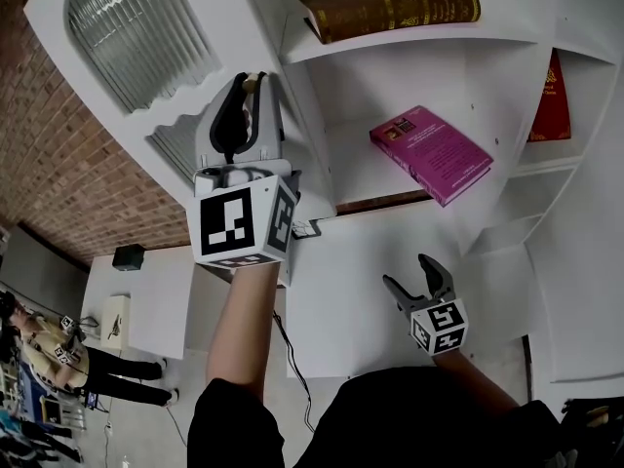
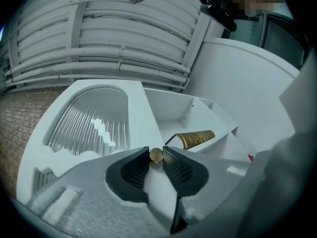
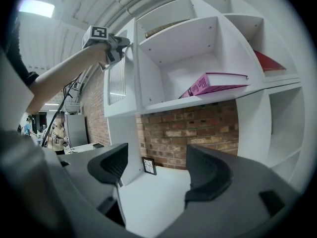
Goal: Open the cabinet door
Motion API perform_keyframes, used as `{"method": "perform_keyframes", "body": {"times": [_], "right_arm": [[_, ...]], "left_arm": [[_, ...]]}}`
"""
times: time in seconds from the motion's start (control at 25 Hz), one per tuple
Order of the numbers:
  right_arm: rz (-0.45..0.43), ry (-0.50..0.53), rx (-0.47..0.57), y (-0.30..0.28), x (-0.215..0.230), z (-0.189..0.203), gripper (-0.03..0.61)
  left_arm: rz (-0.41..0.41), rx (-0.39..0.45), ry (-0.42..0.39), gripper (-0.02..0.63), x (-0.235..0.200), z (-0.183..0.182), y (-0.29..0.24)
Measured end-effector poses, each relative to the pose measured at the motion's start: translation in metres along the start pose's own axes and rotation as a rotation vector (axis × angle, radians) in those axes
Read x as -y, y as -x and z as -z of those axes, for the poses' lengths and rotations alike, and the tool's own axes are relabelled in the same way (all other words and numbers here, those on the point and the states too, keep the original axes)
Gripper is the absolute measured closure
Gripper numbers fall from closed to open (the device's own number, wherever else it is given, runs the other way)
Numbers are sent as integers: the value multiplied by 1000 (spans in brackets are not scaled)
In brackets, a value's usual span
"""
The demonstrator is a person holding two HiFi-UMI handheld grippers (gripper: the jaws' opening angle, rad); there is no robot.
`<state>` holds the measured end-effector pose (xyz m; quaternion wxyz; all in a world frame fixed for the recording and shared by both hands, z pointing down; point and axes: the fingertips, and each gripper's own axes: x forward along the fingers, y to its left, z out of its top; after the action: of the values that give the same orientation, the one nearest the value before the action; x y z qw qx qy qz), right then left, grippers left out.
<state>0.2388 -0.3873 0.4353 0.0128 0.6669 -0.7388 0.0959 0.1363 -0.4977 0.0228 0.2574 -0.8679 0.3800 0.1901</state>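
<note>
Left gripper [image 2: 156, 151] is clamping the brass knob [image 2: 156, 156] at the right edge of the cabinet door [image 2: 91, 123] (ribbed glass pane). Right gripper [image 3: 154, 168] is hanging with jaws apart, empty, over the white counter [image 3: 158, 192].

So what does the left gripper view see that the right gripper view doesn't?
Only the left gripper view shows the little gold knob pinched by the left gripper. Only the right gripper view shows the pink book, the small framed picture and the open, empty right gripper. Both show the white cabinet and its ribbed glass door.
</note>
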Motion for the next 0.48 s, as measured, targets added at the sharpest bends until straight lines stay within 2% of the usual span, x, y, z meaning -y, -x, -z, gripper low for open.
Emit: {"method": "perform_keyframes", "body": {"times": [0.24, 0.48], "right_arm": [[-5, -13, 22, 1, -2, -8, 216], [-29, -2, 63, -7, -7, -28, 216]], "left_arm": [[44, -1, 87, 523, -1, -5, 9], [49, -1, 107, 526, 0, -11, 19]]}}
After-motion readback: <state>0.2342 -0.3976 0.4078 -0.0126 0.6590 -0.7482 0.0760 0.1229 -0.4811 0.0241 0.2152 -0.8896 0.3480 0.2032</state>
